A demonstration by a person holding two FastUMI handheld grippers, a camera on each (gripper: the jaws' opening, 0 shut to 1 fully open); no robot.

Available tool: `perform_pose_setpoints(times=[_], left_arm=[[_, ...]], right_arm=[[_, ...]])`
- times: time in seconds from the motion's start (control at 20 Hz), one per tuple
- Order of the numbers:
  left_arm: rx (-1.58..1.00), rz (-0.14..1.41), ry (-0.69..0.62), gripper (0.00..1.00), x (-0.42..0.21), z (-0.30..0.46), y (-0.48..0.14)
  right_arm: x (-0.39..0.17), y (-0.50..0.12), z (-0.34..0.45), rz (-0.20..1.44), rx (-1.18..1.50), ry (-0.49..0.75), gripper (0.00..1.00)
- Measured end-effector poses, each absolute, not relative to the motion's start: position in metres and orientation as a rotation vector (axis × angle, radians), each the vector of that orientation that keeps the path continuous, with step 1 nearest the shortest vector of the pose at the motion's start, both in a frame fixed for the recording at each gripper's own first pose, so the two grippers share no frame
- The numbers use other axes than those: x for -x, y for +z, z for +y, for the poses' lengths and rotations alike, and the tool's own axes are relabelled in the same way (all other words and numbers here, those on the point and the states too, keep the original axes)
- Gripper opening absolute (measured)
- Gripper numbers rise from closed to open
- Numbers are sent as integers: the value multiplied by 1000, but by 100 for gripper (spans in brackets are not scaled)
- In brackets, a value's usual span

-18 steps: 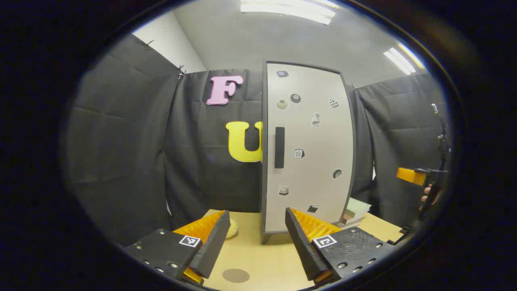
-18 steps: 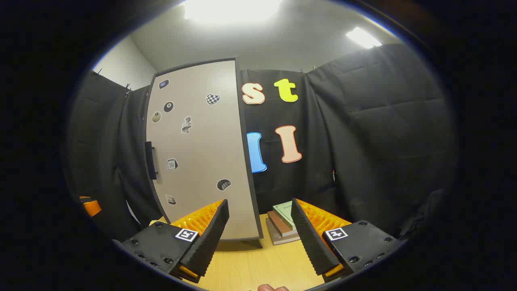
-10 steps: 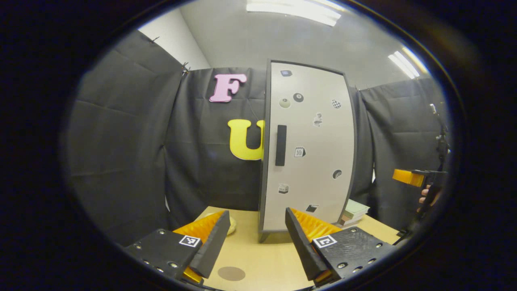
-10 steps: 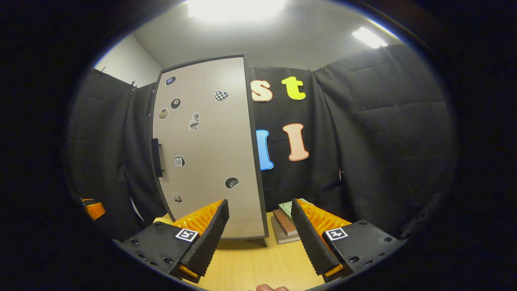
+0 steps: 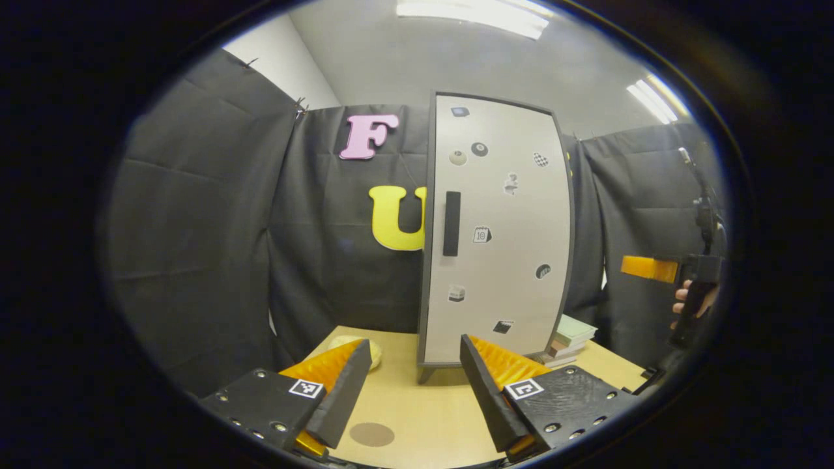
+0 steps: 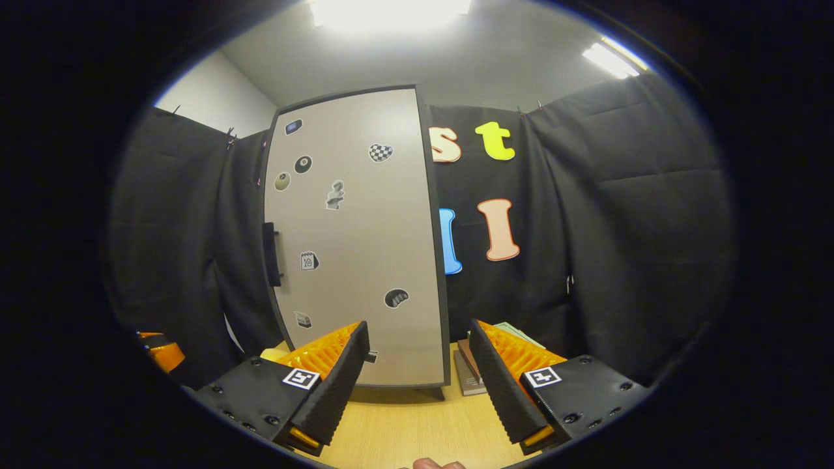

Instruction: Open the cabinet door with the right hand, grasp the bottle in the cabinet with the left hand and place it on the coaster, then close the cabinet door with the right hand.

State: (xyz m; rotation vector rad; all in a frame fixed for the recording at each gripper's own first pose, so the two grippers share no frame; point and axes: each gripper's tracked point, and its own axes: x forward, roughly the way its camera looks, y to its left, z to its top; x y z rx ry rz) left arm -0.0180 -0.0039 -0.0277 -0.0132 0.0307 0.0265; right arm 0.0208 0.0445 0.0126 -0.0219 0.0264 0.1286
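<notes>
Coaster (image 5: 371,434): near table (image 5: 417,404) edge, left, bare wood around. Left gripper (image 5: 410,397): fingers apart, holding nothing. Cabinet door (image 5: 495,228): closed, handle (image 5: 451,223) at left edge; bottle hidden. Right gripper (image 6: 420,384): fingers apart, well short of door. Books (image 5: 568,339): far right.

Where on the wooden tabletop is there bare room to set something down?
Bare wood lies on the light wooden tabletop in front of the closed grey cabinet, bordered by the round brown coaster. It is crowded right of the cabinet, by the stack of books, and left, by a pale yellow object.
</notes>
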Motion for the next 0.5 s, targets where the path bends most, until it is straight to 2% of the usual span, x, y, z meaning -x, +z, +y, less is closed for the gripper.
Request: perform_pose_setpoints(times=[0.1,0.15,0.2,0.3,0.35,0.4,0.5], left_arm=[[7,39,38,82,22,0,-33],[5,43,45,85,24,2,-35],[5,46,54,82,27,5,-37],[6,52,74,83,32,11,-42],[8,54,86,83,35,15,-45],[12,57,97,83,38,19,-46],[25,64,121,85,43,29,-51]], right_arm=[[-31,22,56,17,19,147,98],[-36,28,62,10,22,156,98],[-42,34,69,4,29,165,98],[-53,46,85,-2,46,187,98],[-59,52,96,-5,52,205,92],[-64,60,108,-10,58,227,98],[-75,74,134,-31,76,265,98]])
